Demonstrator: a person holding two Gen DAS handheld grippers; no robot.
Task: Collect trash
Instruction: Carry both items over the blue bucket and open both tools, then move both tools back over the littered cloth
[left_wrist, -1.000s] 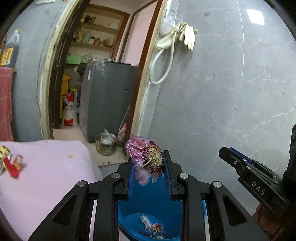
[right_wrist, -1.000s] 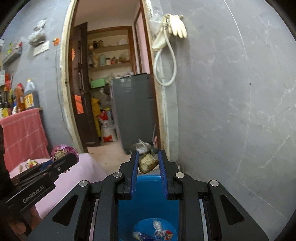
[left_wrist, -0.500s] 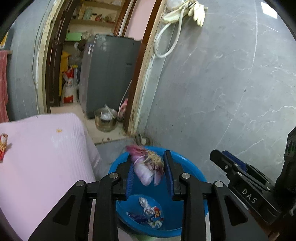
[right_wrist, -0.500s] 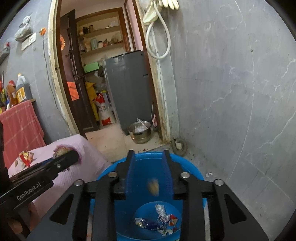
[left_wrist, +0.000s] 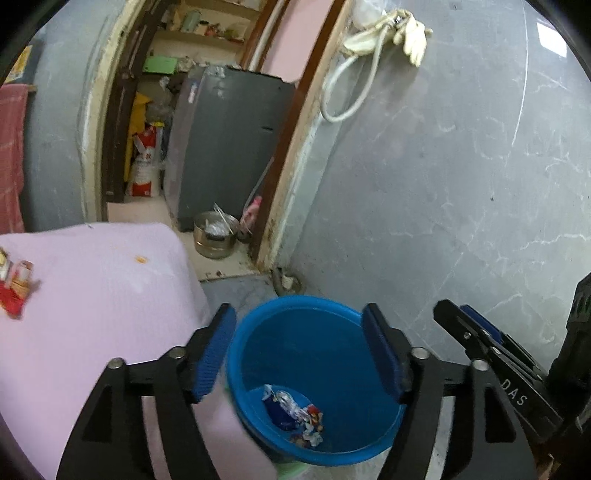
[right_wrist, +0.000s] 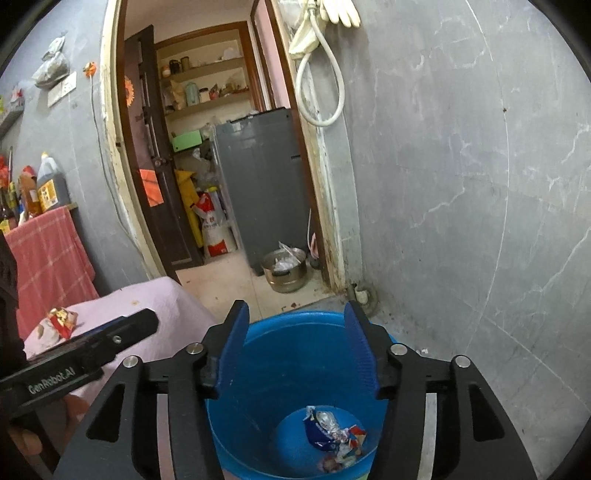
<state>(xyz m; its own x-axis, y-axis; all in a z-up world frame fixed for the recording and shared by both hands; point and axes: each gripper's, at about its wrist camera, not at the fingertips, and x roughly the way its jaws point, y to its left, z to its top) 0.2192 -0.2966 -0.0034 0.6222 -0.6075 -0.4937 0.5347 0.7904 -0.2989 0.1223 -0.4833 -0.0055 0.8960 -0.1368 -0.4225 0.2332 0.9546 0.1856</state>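
A blue bucket (left_wrist: 332, 332) stands on the floor beside the pink-covered table; it also shows in the right wrist view (right_wrist: 280, 373). Crumpled wrappers (left_wrist: 295, 413) lie at its bottom, also seen in the right wrist view (right_wrist: 336, 435). My left gripper (left_wrist: 299, 347) is open and empty above the bucket's rim. My right gripper (right_wrist: 295, 350) is open and empty above the bucket too. A red and yellow wrapper (left_wrist: 14, 288) lies on the pink table at the left, also in the right wrist view (right_wrist: 61, 321).
The pink-covered table (left_wrist: 92, 295) is left of the bucket. A grey marble wall (left_wrist: 461, 184) stands behind and to the right. An open doorway holds a grey appliance (right_wrist: 262, 184) and a steel pot (right_wrist: 284, 267) on the floor.
Both grippers tilted down over the bucket and opened. The purple trash left the left gripper and the brown scrap left the right one; both dropped out of sight.
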